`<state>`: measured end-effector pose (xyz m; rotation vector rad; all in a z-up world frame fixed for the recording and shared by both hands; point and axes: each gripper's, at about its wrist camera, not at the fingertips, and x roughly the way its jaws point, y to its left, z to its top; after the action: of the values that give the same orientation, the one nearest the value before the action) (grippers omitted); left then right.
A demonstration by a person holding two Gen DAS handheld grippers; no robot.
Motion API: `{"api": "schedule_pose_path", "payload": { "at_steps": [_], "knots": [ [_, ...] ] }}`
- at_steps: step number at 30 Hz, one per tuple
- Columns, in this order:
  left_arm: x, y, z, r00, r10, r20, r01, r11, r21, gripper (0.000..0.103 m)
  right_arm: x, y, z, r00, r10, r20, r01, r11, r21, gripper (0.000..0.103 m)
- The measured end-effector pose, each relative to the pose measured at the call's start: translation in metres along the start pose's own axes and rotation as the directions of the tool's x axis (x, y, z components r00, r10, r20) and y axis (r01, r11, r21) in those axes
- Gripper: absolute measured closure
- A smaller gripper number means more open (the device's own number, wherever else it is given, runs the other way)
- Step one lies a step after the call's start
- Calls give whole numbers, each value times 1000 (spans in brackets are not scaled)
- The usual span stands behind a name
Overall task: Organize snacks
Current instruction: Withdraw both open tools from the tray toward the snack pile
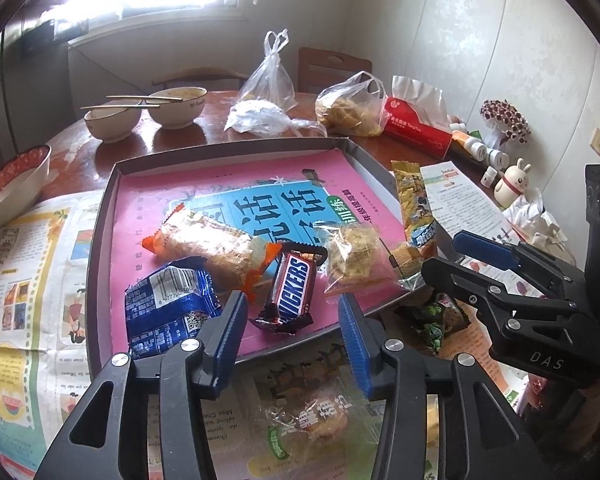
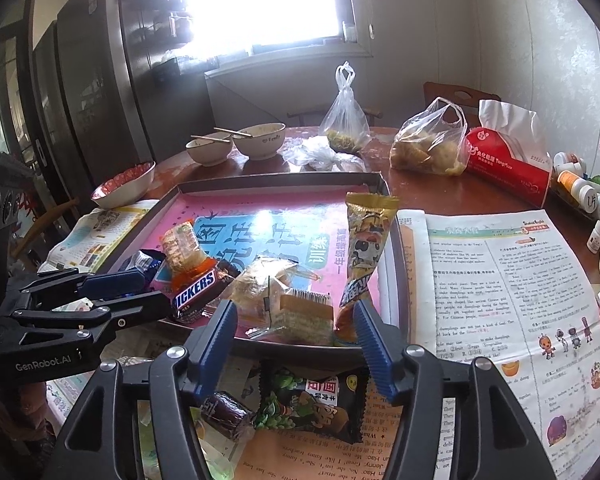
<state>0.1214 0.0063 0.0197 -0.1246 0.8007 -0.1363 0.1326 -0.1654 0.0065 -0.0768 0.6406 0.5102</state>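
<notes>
The Snickers bar [image 1: 290, 292] wears glossy brown plastic film, and the blue packet [image 1: 168, 312] beside it is crinkled, shiny foil-like film. The tray [image 1: 100, 208] has matt grey card walls over a smooth, glossy pink printed sheet. Matt newspaper [image 2: 512, 292] covers the worktop [image 1: 180, 136], which is polished reddish wood. The bowls [image 1: 178, 112] look glazed ceramic. Both grippers are matt black plastic with ribbed blue pads [image 1: 230, 332].

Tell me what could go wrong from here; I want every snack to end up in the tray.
The yellow packet lies over the tray rim's right side and might slide out if nudged. The green packet and dark candy lie outside on newspaper, under the open right gripper, easy to overlook.
</notes>
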Motion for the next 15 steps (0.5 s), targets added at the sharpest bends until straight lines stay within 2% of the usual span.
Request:
{"api": "schedule_pose_path", "payload": {
  "at_steps": [3,15],
  "knots": [
    [-4,0,0,1000,1,9,-1,1000,-4,47,-4,-2,2,1000,4,12,-4,1000,7,39],
    [-24,-2,0,999,2,51,-2,1000,-5,35,-19,-3,6,999,13,43,-13,1000,14,35]
  ]
}}
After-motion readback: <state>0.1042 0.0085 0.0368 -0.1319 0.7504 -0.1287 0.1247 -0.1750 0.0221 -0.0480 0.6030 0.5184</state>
